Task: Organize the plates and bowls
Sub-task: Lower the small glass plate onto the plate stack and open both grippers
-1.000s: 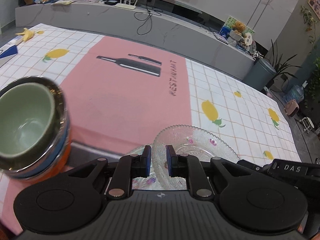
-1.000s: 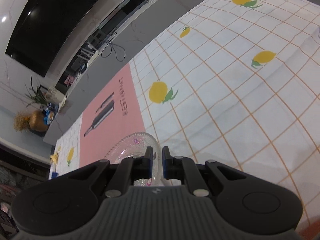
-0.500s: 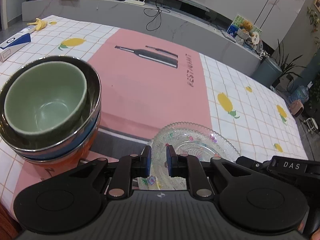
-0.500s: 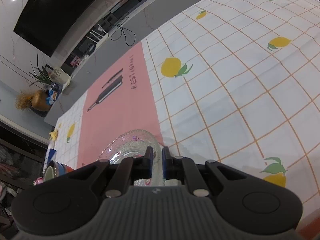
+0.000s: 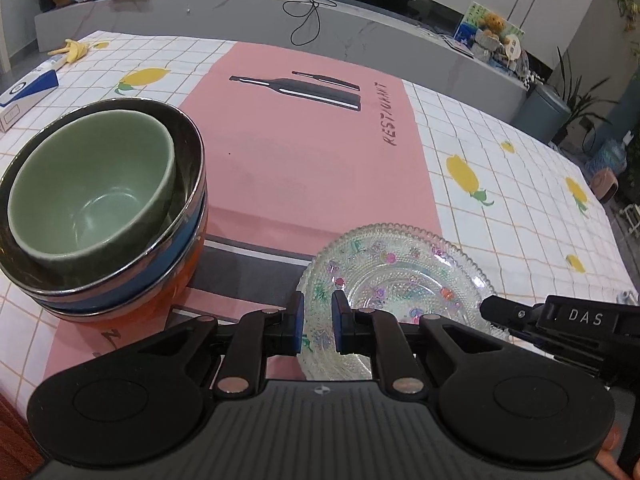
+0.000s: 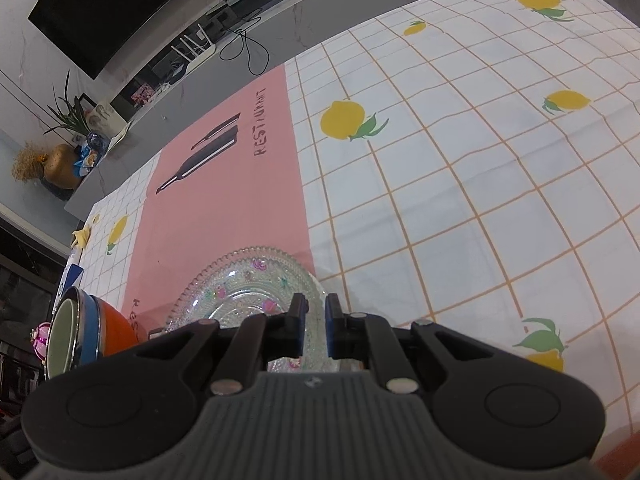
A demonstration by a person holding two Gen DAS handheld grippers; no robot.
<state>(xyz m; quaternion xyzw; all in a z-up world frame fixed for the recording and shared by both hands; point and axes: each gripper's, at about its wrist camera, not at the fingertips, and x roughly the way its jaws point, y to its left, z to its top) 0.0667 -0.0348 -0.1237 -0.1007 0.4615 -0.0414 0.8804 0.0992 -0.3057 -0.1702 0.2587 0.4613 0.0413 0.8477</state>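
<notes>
Both grippers are clamped on the rim of the same glass plate (image 5: 400, 276), one on each side. The left gripper (image 5: 318, 322) has its blue pads narrowed onto the near left edge of the plate, with the beaded rim passing between them. The right gripper (image 6: 316, 326) pinches the opposite edge in the same way; in the left wrist view its black fingers come in from the right and meet the plate's rim at the far right side.

The plate is clear pressed glass with a scalloped, beaded edge and small coloured flower marks — pink, green, purple. It sits low over the near end of the pink mat (image 5: 304, 152), which is printed with a dark bottle and the word RESTAURANT, close to the border where the mat meets the white checked tablecloth (image 5: 520, 184) with yellow lemons. Whether the plate rests on the mat or is just above it cannot be told.

To the left of the plate, apart from it, stands a stack of bowls (image 5: 100, 216): a pale green bowl nested in a shiny steel one, over a blue band and an orange bowl at the bottom. The stack stands on the near left part of the mat.

At the table's far left edge lie a banana peel (image 5: 74, 50) and a blue and white box (image 5: 28, 94).
</notes>
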